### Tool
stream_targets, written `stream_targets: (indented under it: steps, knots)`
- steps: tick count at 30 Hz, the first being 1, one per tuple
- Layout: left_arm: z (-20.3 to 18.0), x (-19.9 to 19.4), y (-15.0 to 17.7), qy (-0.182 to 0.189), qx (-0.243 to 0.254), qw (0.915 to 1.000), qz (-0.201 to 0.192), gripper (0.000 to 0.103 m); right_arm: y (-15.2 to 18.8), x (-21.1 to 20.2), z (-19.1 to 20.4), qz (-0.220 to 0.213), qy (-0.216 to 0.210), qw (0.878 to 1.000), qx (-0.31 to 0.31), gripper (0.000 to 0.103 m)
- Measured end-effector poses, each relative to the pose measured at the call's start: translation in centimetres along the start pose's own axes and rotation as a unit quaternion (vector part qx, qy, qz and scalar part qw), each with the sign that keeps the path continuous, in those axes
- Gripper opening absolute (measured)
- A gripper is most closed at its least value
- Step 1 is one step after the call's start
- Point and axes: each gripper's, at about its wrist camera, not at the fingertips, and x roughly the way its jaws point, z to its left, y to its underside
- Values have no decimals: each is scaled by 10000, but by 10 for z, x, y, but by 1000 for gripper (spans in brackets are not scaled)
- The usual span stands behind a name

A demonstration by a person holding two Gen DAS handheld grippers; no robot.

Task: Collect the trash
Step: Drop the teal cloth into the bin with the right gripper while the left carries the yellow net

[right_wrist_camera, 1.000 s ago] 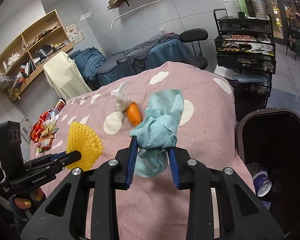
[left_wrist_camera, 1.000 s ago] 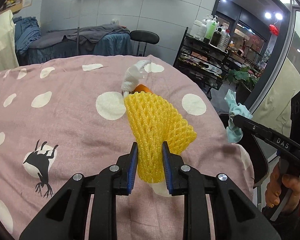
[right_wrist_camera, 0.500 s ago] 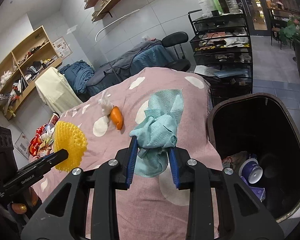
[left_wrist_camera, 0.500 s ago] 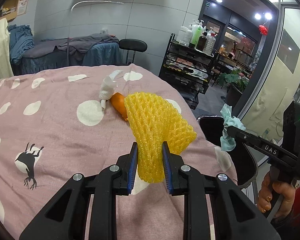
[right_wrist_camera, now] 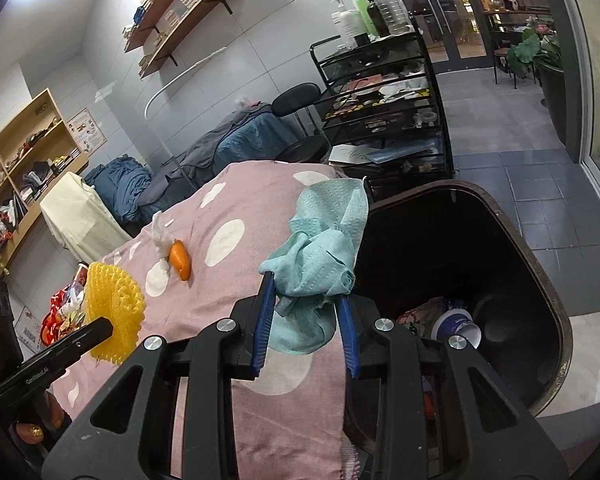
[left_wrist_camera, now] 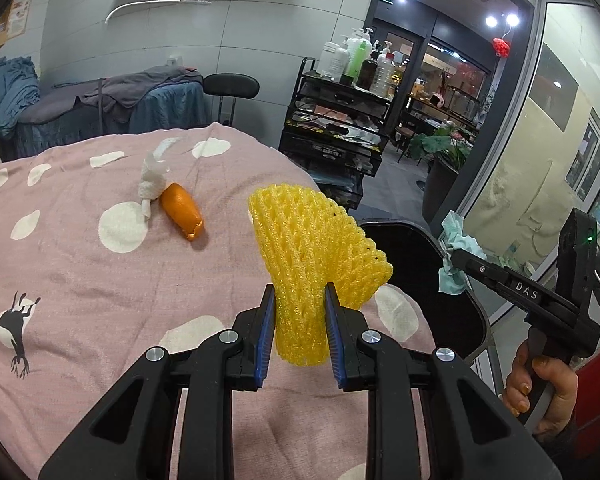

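Observation:
My left gripper (left_wrist_camera: 299, 322) is shut on a yellow foam fruit net (left_wrist_camera: 312, 248), held above the pink spotted cloth near the table's right edge. My right gripper (right_wrist_camera: 306, 316) is shut on a crumpled teal cloth (right_wrist_camera: 324, 252), which hangs at the rim of the dark trash bin (right_wrist_camera: 540, 256). The bin holds a cup and wrappers. In the left wrist view the right gripper (left_wrist_camera: 454, 258) with the teal cloth (left_wrist_camera: 458, 244) is over the bin (left_wrist_camera: 412, 264). An orange peel (left_wrist_camera: 180, 210) and a white tissue (left_wrist_camera: 152, 180) lie on the cloth.
The table under the pink cloth (left_wrist_camera: 80, 272) ends just beside the bin. A black wire trolley (right_wrist_camera: 384, 108) with bottles stands behind it, next to a black stool (left_wrist_camera: 230, 86). Snack packets (right_wrist_camera: 62, 312) lie at the table's far left. Tiled floor lies right of the bin.
Both grippers have swung right, toward the bin, each keeping its load. The teal cloth has gone from over the table to the bin's rim. The peel and tissue lie unmoved.

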Motion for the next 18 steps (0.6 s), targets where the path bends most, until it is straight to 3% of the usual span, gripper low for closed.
stream_targets:
  steps: [6,11,12,14,16,18]
  knots:
    - [-20,8,-2,177,160,9997,88,24,-2,-4,-19,-152,675,9976,-79,31]
    - [-36,19,-4,310,280,9989,196,24,-1,14,-41,51,1233,9923,-134,34]
    - [-39,21,-5,348,290,9987,227,24,1,18,-46,99,1304,9914,-103,37]
    - [-44,26,-5,395,320,9983,287,24,6,26,-57,227,1395,9900,6,65]
    - [-50,31,-6,403,389,9979,330,24,12,30,-66,266,1441,9891,159,80]
    - [-55,34,-5,406,454,9975,361,24,18,31,-73,344,1426,9887,297,81]
